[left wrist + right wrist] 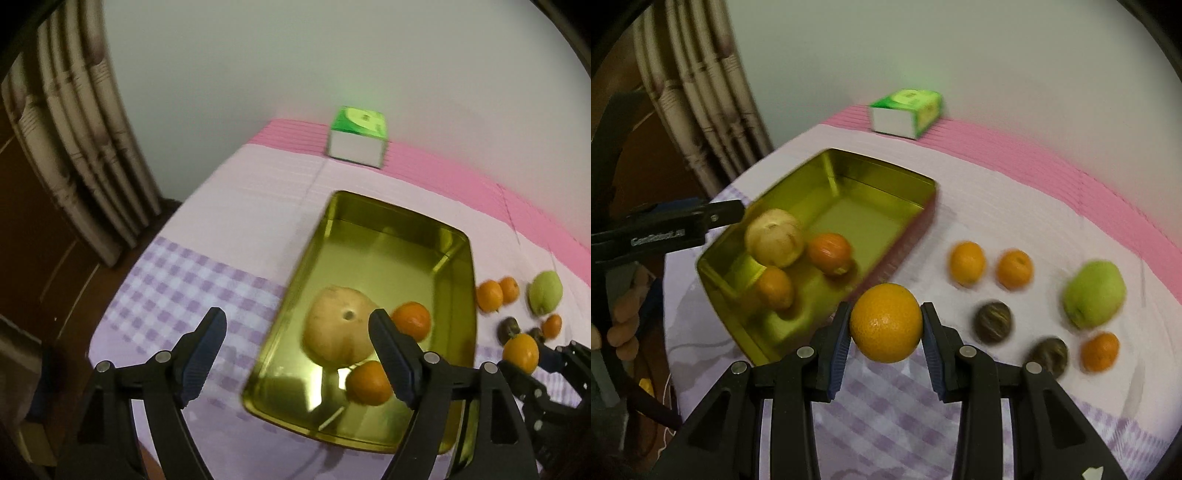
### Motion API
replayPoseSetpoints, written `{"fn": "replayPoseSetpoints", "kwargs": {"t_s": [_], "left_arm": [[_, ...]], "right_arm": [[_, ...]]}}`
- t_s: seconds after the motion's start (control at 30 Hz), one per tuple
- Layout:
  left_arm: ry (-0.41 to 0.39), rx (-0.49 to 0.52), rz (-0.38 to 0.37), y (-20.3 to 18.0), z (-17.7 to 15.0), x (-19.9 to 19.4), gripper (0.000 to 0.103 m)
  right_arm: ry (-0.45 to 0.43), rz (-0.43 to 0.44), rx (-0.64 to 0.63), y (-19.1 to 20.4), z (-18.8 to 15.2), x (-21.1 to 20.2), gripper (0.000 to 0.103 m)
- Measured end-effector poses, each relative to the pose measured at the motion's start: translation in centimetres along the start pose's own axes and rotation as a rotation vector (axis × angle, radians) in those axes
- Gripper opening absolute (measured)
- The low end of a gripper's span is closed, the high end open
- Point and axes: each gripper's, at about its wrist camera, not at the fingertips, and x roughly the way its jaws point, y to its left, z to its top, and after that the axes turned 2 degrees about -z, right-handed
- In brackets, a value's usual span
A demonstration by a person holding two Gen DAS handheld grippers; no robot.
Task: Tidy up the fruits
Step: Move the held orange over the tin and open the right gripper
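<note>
Gripping large orange [885,323] between its fingers [839,341], right gripper [886,332] hangs above checked cloth just beside gold tray [886,173]. Left gripper [297,356] over tray's near end, fingers [205,356] spread wide, nothing between them. Tray holds pale pear [340,325] plus two oranges touching it. On table [1015,192] right of tray: three small oranges, green apple [1095,293], two dark round fruits. Green-white box [907,112] at far edge.
</note>
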Motion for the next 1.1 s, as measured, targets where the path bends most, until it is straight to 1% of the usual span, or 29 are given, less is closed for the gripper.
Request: {"fn": "replayPoseSetpoints", "kwargs": {"t_s": [0.13,0.27,0.43,0.67,0.97,1.1], "left_arm": [[0.001,-0.049,0.023,1.4,0.4,0.1,0.080],[0.014,-0.099,0.034,2.8,0.6,0.7,0.080],[0.015,-0.105,0.040,2.9,0.6,0.8,0.080],[0.020,-0.105,0.042,2.8,0.4,0.8,0.080],[0.029,-0.100,0.043,2.6,0.2,1.2,0.080],[0.035,-0.102,0.041,2.6,0.1,1.2,0.080]], "right_arm": [[-0.006,0.030,-0.049,2.3,1.5,0.8,0.035],[0.019,0.064,-0.077,4.1,2.5,2.4,0.035],[0.054,0.078,-0.120,5.9,2.8,4.1,0.035],[0.093,0.066,-0.129,6.5,2.6,5.5,0.035],[0.115,0.037,-0.122,6.3,2.7,7.1,0.035],[0.109,0.021,-0.141,6.6,2.7,7.3,0.035]]}}
